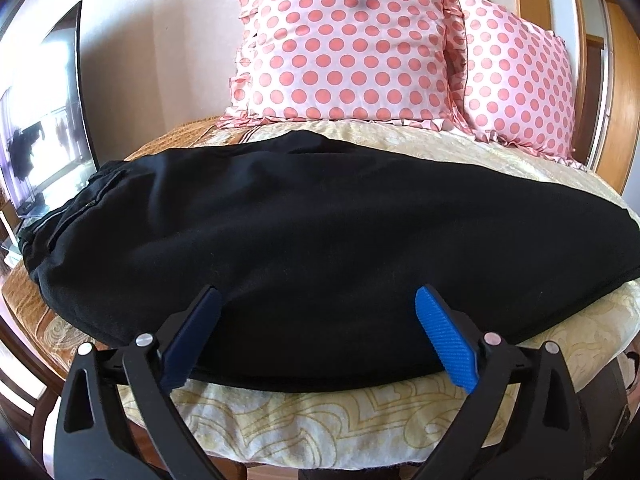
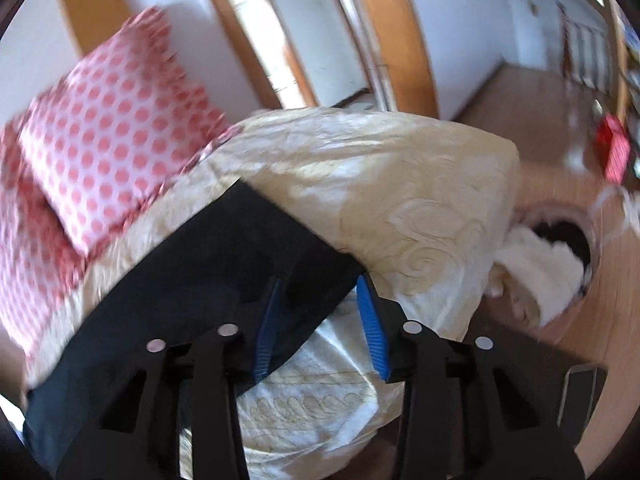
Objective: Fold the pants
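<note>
Black pants (image 1: 280, 224) lie lengthwise across a bed (image 1: 320, 408) covered in a cream patterned spread, already doubled so one leg appears to rest on the other, waistband to our left. Two pink polka-dot pillows (image 1: 352, 40) stand behind. Our left gripper (image 1: 316, 336) hovers at the near long edge, jaws spread wide, holding nothing. Our right gripper (image 2: 320, 328) sits at the hem end, jaws spread around the corner of the cloth. We judge the next fold is beginning: both jaws must close on the fabric before lifting the hem toward the waistband.
</note>
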Tool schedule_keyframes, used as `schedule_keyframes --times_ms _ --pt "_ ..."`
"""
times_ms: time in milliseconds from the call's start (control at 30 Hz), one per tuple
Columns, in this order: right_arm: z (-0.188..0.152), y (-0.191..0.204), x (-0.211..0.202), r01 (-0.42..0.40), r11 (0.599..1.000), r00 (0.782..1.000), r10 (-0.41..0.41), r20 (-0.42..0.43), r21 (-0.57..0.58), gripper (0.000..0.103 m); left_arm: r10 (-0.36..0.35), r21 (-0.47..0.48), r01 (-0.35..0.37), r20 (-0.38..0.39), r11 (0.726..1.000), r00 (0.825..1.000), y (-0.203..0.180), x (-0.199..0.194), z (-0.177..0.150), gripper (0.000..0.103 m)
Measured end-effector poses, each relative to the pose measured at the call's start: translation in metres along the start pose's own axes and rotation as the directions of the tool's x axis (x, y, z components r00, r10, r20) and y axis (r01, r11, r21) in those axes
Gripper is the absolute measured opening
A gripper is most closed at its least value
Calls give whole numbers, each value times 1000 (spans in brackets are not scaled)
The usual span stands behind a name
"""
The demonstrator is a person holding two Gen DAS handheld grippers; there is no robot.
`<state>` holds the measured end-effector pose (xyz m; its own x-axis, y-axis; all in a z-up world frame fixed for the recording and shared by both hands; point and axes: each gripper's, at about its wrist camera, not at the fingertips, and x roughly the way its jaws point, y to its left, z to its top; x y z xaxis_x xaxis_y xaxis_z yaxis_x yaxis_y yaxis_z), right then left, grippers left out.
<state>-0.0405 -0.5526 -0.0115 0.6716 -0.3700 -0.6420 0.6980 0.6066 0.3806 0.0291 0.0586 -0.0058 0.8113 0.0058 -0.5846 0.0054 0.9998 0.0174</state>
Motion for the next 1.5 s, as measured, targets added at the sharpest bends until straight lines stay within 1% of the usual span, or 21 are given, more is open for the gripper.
schedule_keyframes --times_ms 67,133,233,367,433,533,600,700,800,900,1033,1133,1200,1233,1267,1300,1333,1367,1433,1467,1500 --pt "1 2 3 16 1000 1000 -16 11 21 42 1 1 -1 1 1000 1000 0 0 0 99" --pt "-1 9 5 14 1000 1000 -14 12 -8 43 -1 0 1 2 1000 1000 0 0 0 100" --pt "-4 12 6 -64 998 998 64 -8 -16 41 -1 0 1 3 1000 1000 -1 0 0 100" --pt "-12 10 6 -154 988 988 155 -17 14 29 -2 -1 2 2 1000 1000 -1 0 0 101" --pt "-11 4 7 -130 991 992 130 9 41 22 -3 0 3 4 1000 1000 -1 -1 0 101" --pt "-9 0 9 -110 991 994 107 35 80 21 -2 2 2 6 1000 1000 -2 -1 0 101" --pt "-8 3 11 -108 992 994 106 32 68 8 -3 -2 3 11 1000 1000 -2 -1 -1 101" --pt "-7 4 12 -155 984 988 153 28 87 8 -2 -2 2 15 1000 1000 -2 -1 -1 101" --pt "-2 17 1 -201 978 979 199 51 51 7 -8 -8 8 18 1000 1000 -1 -1 -2 101" --pt "3 46 -12 -288 958 956 288 57 -4 7 -9 -11 9 20 1000 1000 -1 -1 -2 101" --pt "0 111 -28 -437 893 897 441 21 -106 7 -12 -15 12 19 1000 1000 0 -1 -2 101" --pt "-17 180 -39 -569 800 820 569 -63 -190 7 -13 -23 14 20 1000 1000 0 -1 -1 101" --pt "-39 231 -47 -666 708 744 651 -149 -234 7 -13 -35 13 21 999 1000 0 -1 -1 101" --pt "-57 260 -51 -723 646 690 693 -211 -243 7 -11 -40 12 21 999 1000 0 -1 0 101" --pt "-71 279 -54 -756 605 654 710 -261 -250 7 -11 -44 12 20 999 1000 0 -1 0 101" --pt "-88 297 -55 -784 566 621 719 -313 -255 7 -11 -47 12 20 999 1000 0 -1 0 101" --pt "-116 320 -53 -817 515 576 715 -396 -259 7 -13 -50 14 19 999 1000 0 -2 0 101" --pt "-138 332 -50 -831 490 555 694 -458 -264 7 -15 -52 16 19 999 1000 0 -2 0 101" --pt "-182 350 -40 -840 468 534 620 -575 -275 7 -19 -55 20 18 998 1000 1 -2 1 101" --pt "-206 355 -30 -837 472 527 565 -635 -276 7 -21 -53 22 17 998 1000 1 -2 1 101" --pt "-219 355 -24 -833 482 525 537 -660 -270 7 -23 -51 24 16 998 1000 1 -2 0 101"
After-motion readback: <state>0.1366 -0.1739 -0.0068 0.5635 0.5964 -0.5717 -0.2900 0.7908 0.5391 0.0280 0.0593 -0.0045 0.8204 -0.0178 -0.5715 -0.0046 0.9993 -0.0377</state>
